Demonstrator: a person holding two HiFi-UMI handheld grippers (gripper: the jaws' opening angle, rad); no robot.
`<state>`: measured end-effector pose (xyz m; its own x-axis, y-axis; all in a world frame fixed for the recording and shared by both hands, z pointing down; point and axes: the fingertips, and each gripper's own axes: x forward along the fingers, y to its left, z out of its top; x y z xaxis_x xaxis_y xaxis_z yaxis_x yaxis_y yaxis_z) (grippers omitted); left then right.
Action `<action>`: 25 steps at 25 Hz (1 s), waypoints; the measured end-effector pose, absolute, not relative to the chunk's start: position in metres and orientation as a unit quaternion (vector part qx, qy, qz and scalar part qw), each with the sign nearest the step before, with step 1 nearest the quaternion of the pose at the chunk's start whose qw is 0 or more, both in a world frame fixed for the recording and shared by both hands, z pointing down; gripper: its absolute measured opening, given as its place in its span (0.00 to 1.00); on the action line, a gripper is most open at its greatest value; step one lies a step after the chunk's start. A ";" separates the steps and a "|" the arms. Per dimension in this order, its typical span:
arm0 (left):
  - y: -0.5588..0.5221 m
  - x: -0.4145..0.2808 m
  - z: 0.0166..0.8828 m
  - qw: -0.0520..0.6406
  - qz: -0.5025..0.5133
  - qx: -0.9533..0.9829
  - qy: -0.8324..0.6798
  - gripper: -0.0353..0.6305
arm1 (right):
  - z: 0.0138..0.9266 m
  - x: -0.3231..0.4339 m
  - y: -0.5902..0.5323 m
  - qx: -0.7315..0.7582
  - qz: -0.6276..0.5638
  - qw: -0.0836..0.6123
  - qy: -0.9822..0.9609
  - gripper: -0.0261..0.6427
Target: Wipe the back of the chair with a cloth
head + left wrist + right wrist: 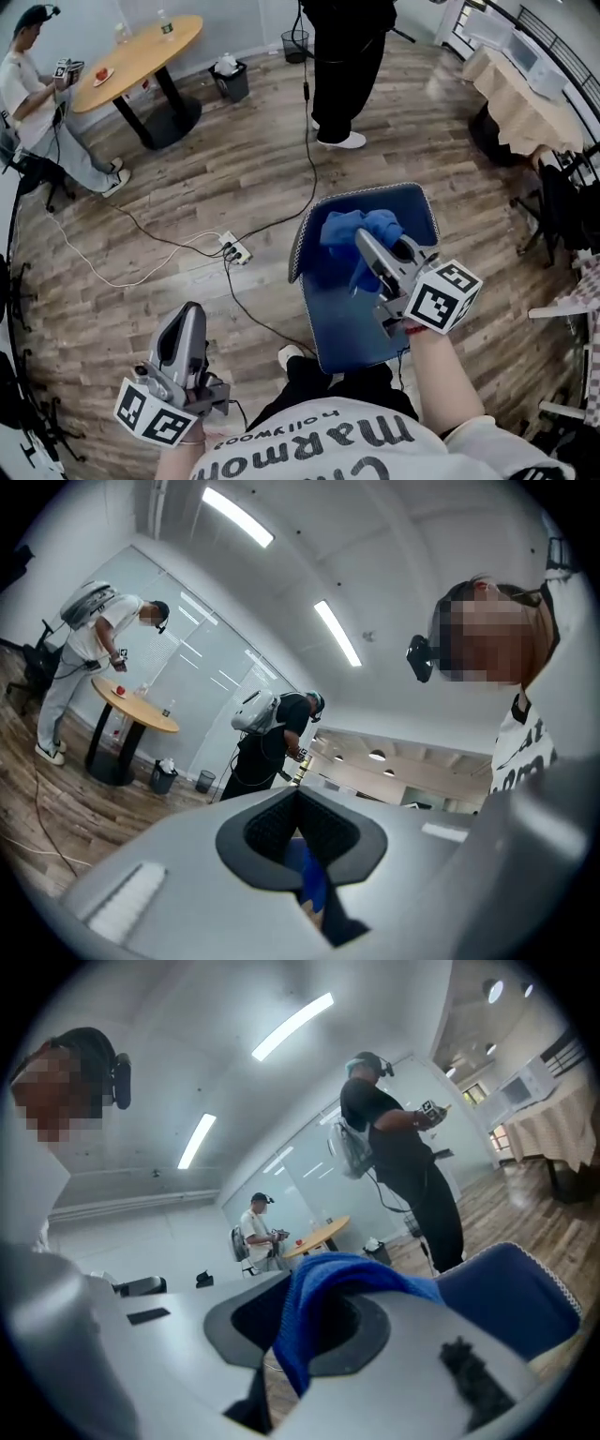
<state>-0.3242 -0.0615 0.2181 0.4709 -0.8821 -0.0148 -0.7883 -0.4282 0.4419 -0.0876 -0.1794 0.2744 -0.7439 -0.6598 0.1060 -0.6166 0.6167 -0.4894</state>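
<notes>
A blue chair (352, 319) with a white-trimmed edge stands right in front of me; it also shows at the right of the right gripper view (511, 1297). A bunched blue cloth (352, 230) lies against its upper part. My right gripper (367, 251) is shut on that cloth, which spills out from between the jaws (323, 1283). My left gripper (190, 323) hangs low at the left, away from the chair, over the wooden floor. Its jaws stand together with nothing held, and only a blue sliver shows behind them (309, 878).
A person in black (347, 56) stands just beyond the chair. A power strip (234, 251) and cables cross the floor to the left. A round wooden table (141, 56), a seated person (37, 103) and bins (232, 80) are at the far left. A cloth-covered table (520, 94) and dark chairs crowd the right.
</notes>
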 end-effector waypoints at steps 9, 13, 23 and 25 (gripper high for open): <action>-0.096 -0.337 0.256 0.227 -0.117 0.857 -0.448 0.06 | 0.314 -0.095 -0.191 -0.426 -0.256 0.020 0.867 0.13; -0.096 -0.345 0.272 0.241 -0.114 0.852 -0.450 0.06 | 0.335 -0.095 -0.205 -0.457 -0.259 0.017 0.850 0.13; -0.086 -0.359 0.313 0.268 -0.085 0.839 -0.466 0.06 | 0.389 -0.112 -0.234 -0.475 -0.254 -0.040 0.842 0.13; -0.090 -0.364 0.321 0.269 -0.072 0.834 -0.477 0.06 | 0.396 -0.120 -0.239 -0.471 -0.255 -0.051 0.843 0.13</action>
<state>-0.3640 -0.0904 0.3212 0.5350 -0.8338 0.1365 -0.7563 -0.4006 0.5173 -0.1204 -0.2389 0.3959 -0.5513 -0.7683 0.3254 -0.8199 0.4266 -0.3817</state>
